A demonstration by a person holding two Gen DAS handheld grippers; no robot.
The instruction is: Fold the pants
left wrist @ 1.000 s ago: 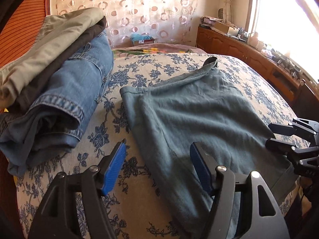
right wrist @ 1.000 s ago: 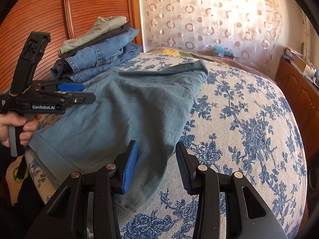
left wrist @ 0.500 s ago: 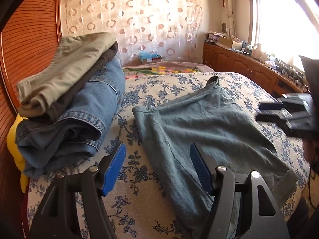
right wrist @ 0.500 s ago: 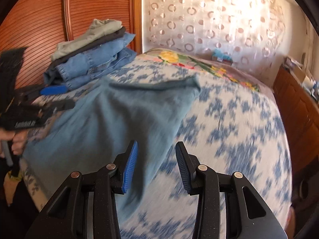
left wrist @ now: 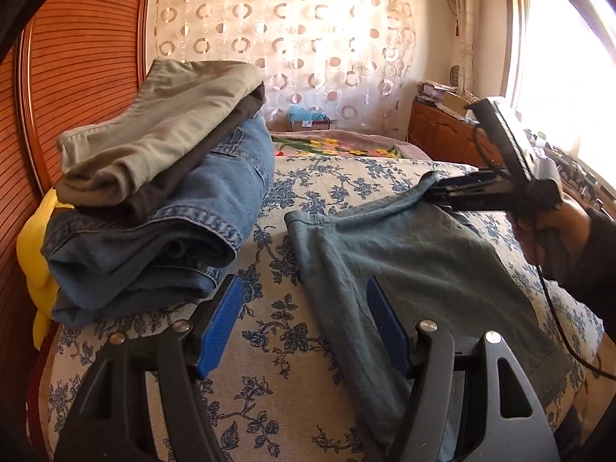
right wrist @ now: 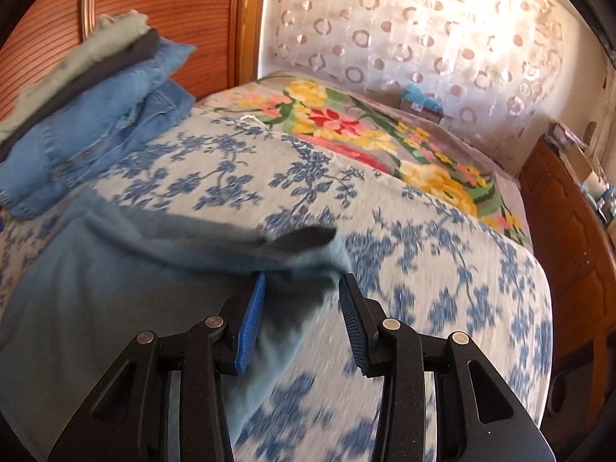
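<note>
Left wrist view, from left to right: a stack of folded pants (left wrist: 154, 200), khaki over denim, sits by the bed's headboard edge; the left gripper (left wrist: 304, 327) hangs with jaws apart over the floral bedspread (left wrist: 269, 385); teal-grey pants (left wrist: 415, 269) lie flat across the middle of the bed; the right gripper (right wrist: 300, 323), jaws apart and clamping nothing, reaches their far corner, held by a hand (left wrist: 550, 231).

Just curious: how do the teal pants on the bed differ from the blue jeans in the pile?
The teal pants lie spread out in one thin layer; the blue jeans are folded thick. The teal pants lie uncovered, while the jeans carry other folded clothes. The jeans are lighter blue denim with visible seams. Both rest on the flowered bedspread.
</note>
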